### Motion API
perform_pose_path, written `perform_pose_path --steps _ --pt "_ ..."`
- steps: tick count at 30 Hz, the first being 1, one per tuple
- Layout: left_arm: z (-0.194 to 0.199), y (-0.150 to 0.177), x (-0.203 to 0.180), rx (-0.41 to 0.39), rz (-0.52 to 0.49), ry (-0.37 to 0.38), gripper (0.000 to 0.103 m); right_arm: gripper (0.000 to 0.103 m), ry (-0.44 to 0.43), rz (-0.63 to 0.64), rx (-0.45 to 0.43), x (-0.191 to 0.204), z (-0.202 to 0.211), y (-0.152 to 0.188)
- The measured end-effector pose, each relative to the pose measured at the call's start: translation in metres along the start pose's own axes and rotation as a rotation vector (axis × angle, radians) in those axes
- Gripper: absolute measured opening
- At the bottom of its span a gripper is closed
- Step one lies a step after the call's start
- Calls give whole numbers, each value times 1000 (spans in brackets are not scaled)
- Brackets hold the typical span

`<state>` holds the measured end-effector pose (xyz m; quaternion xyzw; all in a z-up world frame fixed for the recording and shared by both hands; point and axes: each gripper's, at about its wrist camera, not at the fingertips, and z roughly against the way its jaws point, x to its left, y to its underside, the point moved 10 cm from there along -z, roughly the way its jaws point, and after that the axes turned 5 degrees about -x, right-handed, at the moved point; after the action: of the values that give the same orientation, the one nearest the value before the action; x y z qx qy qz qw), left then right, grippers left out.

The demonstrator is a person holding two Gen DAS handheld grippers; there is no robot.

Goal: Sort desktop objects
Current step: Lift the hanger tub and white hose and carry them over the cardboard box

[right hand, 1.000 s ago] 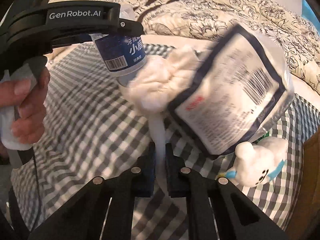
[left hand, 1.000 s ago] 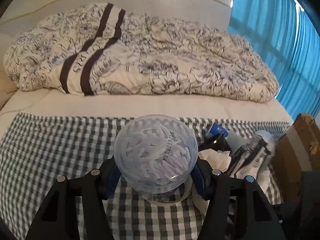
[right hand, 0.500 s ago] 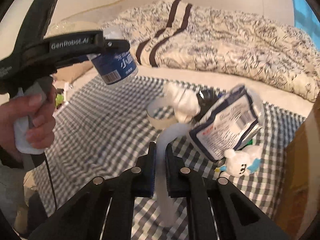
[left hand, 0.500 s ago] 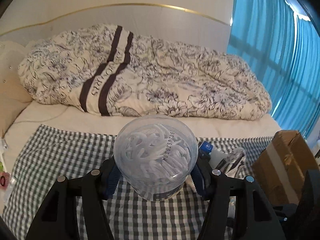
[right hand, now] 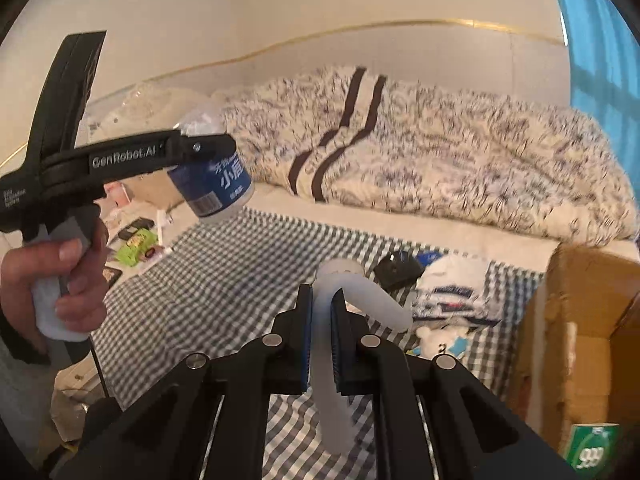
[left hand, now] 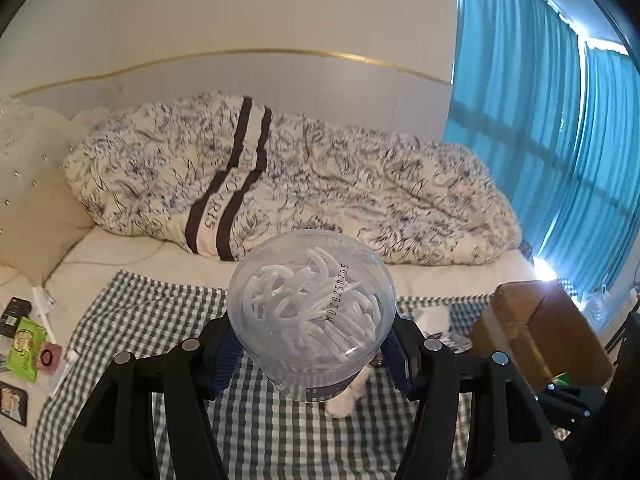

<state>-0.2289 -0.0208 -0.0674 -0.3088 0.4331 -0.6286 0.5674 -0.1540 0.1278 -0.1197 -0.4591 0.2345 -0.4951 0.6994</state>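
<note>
- Jar (left hand: 312,312) of clear plastic, packed with small white picks, sits clamped between the two pads of the left claw (left hand: 312,354); the claw is spread wide around the jar's body and holds it up in the air above the checked cloth (left hand: 160,320).
- From the right wrist view the same jar (right hand: 214,184) shows its blue printed label with a barcode, gripped in the left claw (right hand: 200,148), whose handle a hand (right hand: 60,280) grasps at the far left.
- Small packets, among them a green one (left hand: 26,350), lie on the pale bed sheet left of the checked cloth.
- A rumpled flower-print duvet (left hand: 320,184) with two dark stripes lies along the back of the bed.
- The right claw (right hand: 320,332) is nearly closed, its pads pinching a soft white curved tube (right hand: 332,380) that bends over above the fingers and hangs down below them, off the cloth.
- Right of the tube, on the checked cloth, lie a small black object (right hand: 396,270), a white packet with dark print (right hand: 456,288) and a small white plush figure (right hand: 440,338), close together.
- A cardboard box (right hand: 580,340) stands at the right edge, just beside that pile, with a green container (right hand: 592,452) inside it.
- Blue curtains (left hand: 560,120) hang at the far right.
</note>
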Motion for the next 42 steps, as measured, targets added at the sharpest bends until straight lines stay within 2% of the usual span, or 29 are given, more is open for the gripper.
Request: perform_pose_path --steps 11,17,23,31,36,42 --pt "94 -29 -27 -118 -24 10 63 7 19 47 -132 18 80 -44" --pt "122 -35 -41 -159 -41 2 63 7 45 77 -206 23 120 -61" --pt "136 -34 -53 -174 -39 7 63 7 82 87 -262 19 148 -75" --pt "147 -39 -72 -205 -39 22 63 7 212 65 -340 0 182 -88" --pt "147 -43 -99 -215 -54 54 63 7 303 63 -364 -25 206 -93" --pt "142 -44 -138 -220 -67 104 63 7 399 43 -352 -68 223 -92"
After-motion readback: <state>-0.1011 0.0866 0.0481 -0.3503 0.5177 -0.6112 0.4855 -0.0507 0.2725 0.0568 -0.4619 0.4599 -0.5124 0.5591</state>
